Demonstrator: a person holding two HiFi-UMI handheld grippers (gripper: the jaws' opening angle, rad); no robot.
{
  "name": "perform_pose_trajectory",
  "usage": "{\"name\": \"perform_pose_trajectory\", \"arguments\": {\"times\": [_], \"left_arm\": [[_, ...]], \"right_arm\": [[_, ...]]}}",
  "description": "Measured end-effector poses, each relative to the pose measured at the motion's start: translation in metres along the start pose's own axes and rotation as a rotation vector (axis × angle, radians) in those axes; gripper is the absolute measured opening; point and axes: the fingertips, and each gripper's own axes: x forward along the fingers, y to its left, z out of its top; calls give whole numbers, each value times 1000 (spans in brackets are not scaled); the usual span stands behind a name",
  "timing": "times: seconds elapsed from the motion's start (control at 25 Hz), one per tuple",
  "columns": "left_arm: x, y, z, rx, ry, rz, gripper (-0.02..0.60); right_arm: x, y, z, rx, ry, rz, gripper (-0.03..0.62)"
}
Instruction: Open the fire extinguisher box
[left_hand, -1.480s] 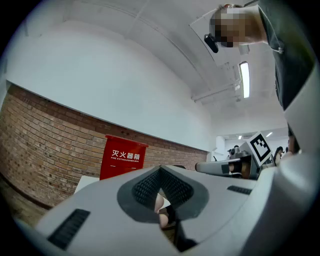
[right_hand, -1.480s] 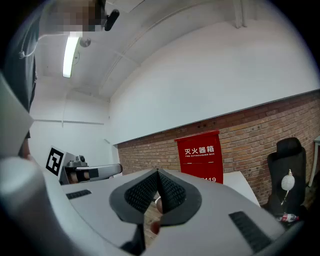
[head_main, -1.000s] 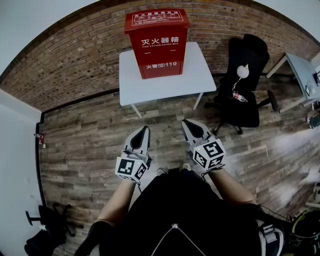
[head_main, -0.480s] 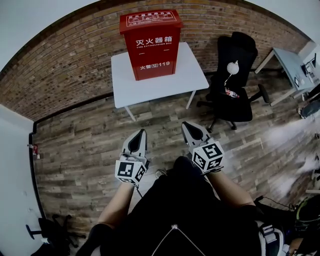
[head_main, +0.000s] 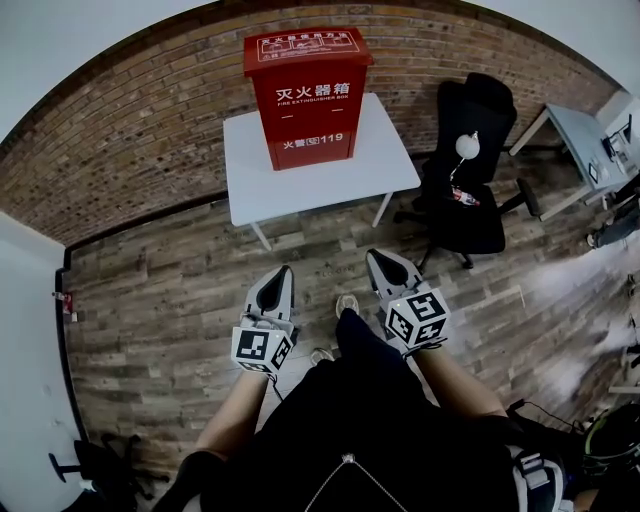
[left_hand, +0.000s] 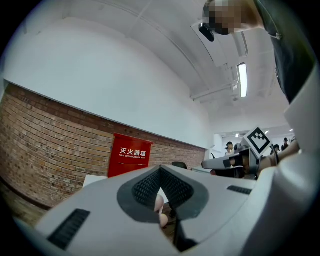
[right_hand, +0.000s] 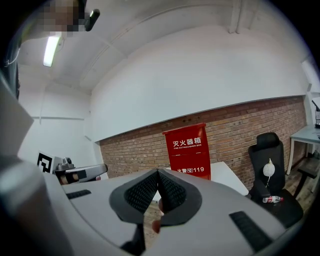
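Note:
The red fire extinguisher box (head_main: 307, 95) stands closed and upright on a white table (head_main: 320, 175) against the brick wall, well ahead of me. It shows as a red cabinet with white lettering in the left gripper view (left_hand: 130, 161) and in the right gripper view (right_hand: 188, 150). My left gripper (head_main: 282, 270) and right gripper (head_main: 378, 257) hover side by side over the wooden floor, some way short of the table. Both are shut with nothing between the jaws. The left gripper's tips (left_hand: 160, 171) and the right gripper's tips (right_hand: 157, 172) point toward the box.
A black office chair (head_main: 470, 180) with a white object and a bottle on it stands right of the table. A grey desk (head_main: 585, 140) sits at the far right. Dark gear (head_main: 95, 470) lies on the floor at the lower left. My legs and shoes (head_main: 345, 303) fill the bottom.
The view has shifted as I walk: the box and table sit slightly lower and to the right than half a second ago. A shoe now shows between the grippers. Both grippers stay shut.

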Motion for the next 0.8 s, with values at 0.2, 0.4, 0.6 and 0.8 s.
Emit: {"name": "perform_pose_trajectory", "arguments": {"times": [0.2,0.4,0.6,0.8], "left_arm": [[17,13,0,8,12,26,48],[48,29,1,19,22,49,49],[96,43,4,20,28,69,49],[157,54,25,24,-5,83,49]], "right_arm": [[21,-12,0,22,6,15,18],[51,-40,9,41,-1,19,18],[87,-79,28,52,-18,34,18],[130,-123,59,45,-35,62,18]]}}
